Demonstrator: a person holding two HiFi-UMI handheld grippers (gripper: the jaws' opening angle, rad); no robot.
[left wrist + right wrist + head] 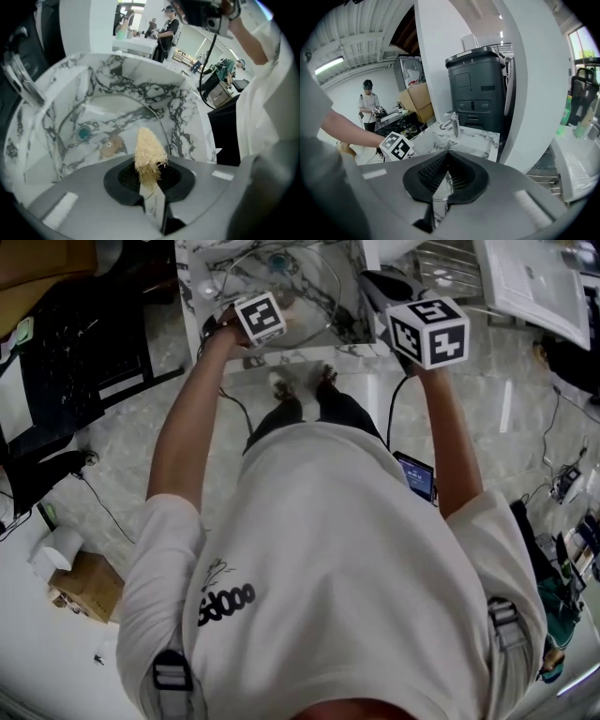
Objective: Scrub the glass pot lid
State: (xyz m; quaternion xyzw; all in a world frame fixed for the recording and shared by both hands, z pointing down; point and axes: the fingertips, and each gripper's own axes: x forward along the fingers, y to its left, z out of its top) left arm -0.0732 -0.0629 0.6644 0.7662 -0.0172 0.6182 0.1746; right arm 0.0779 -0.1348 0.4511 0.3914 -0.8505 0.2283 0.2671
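The glass pot lid [123, 123] lies flat in the marble sink [185, 105], its tan knob [111, 145] near the teal drain [83, 133]. My left gripper [150, 183] is shut on a pale, fibrous scrub pad [149, 151], held just above the lid's near rim; I cannot tell whether it touches the glass. In the head view the lid [302, 294] shows as a clear disc beyond the left gripper [260, 317]. My right gripper [447, 165] is shut on nothing, raised to the right of the sink [281, 357] and away from the lid; its marker cube [428, 331] shows in the head view.
A chrome faucet [454, 123] stands on the marble counter [474, 139]. Behind it are a dark grey bin-like unit [480, 91] and a white pillar [440, 70]. A dish rack [576, 161] sits to the right. Cables [98, 502] and a cardboard box [86, 585] lie on the floor.
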